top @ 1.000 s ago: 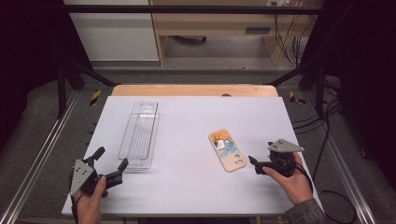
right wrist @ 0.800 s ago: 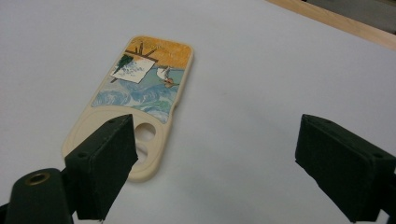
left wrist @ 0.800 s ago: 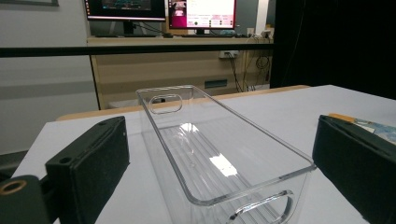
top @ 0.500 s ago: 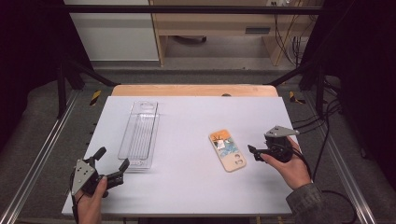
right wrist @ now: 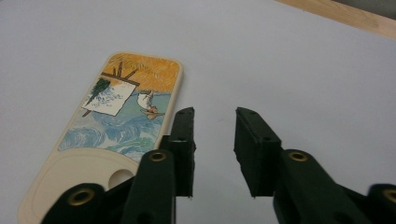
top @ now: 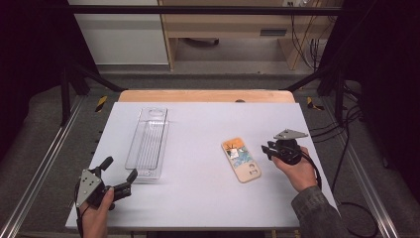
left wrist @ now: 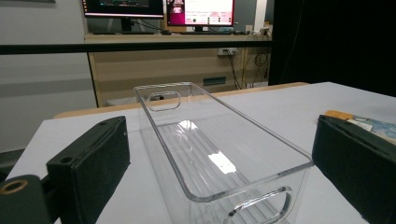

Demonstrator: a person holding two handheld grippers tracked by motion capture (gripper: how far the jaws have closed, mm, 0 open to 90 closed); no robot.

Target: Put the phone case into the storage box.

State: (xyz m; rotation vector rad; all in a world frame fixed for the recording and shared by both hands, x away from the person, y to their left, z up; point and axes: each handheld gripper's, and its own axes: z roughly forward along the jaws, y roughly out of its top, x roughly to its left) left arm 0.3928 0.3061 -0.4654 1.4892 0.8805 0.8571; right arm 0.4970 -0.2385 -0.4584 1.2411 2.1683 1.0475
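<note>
Lying flat on the desk (top: pixel 198 198), the phone case (top: pixel 241 159) looks light, thin and stiff; its long edges suit pinching. Right tool (right wrist: pixel 212 135), jaws just narrowed with nothing between them, sits beside it; left tool (top: pixel 118 171) stands spread wide.

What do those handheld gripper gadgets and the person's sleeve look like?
Both are black, with two blocky jaws joined by brass-coloured rivets. The left gripper and the right gripper each carry a grey three-cornered plate on top and trail a black cable. The sleeve is mottled dark green-grey.

Two lit monitors (left wrist: pixel 159 8) sit on a wooden desk (left wrist: pixel 177 60).
</note>
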